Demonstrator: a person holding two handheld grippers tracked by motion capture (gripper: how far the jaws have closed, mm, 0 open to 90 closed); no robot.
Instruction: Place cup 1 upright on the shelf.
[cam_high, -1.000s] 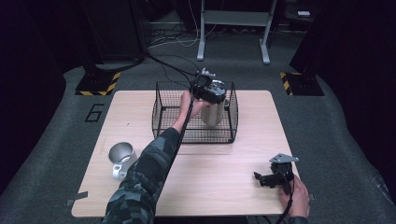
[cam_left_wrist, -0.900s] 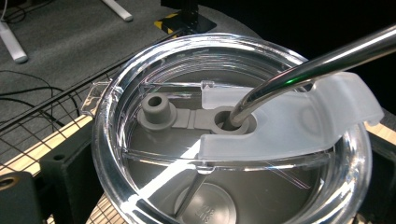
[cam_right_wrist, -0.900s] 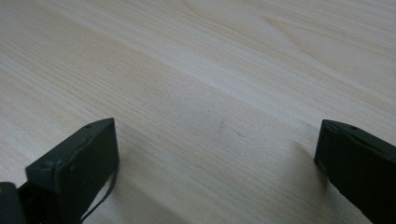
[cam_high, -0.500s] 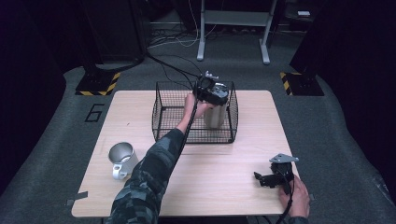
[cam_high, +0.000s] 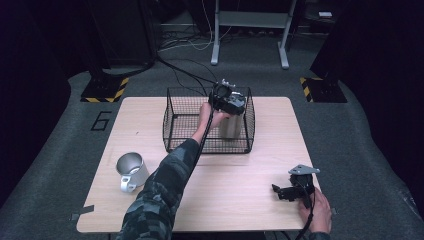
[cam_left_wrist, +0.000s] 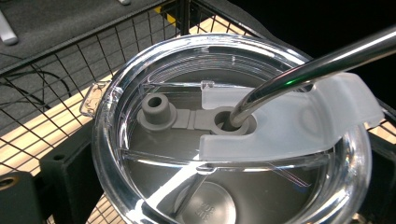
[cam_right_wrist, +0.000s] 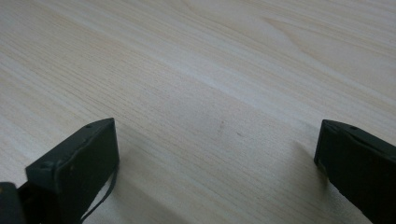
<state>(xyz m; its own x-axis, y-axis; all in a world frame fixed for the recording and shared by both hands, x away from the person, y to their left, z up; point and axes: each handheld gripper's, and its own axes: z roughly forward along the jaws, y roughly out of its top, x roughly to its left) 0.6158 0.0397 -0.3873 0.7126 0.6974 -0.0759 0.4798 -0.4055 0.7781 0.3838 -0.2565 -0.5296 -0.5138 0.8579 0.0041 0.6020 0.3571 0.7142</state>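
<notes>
Nearest the person, the right gripper (cam_high: 289, 191) rests on the bare front right part of the wooden table (cam_high: 240, 190) with its jaws spread wide and nothing between them; its own view looks along them at plain wood grain, and it sits where it sat a second ago. To the left, near the table's front left corner, a steel mug (cam_high: 131, 170) with a handle stands alone, untouched and well apart from everything else. Farther back, the left arm in its camouflage sleeve (cam_high: 160, 195) reaches across the table to the black wire basket (cam_high: 175, 107), where the left gripper (cam_high: 227, 102) holds a steel tumbler (cam_high: 231, 125) near its top. Compared with a second ago the tumbler is lower and now stands upright in the basket's right half, close to the right wall, apparently on or just above the floor. The left gripper view looks straight down onto the tumbler's clear lid (cam_left_wrist: 140, 107), with its frosted sliding tab (cam_left_wrist: 299, 126) and a metal straw (cam_left_wrist: 308, 65) poking through the opening; black jaw parts flank the lid at both lower edges, so the jaws appear closed on the tumbler. The lowering suggests that placing the tumbler in the basket is nearly done, with release and withdrawal left.
</notes>
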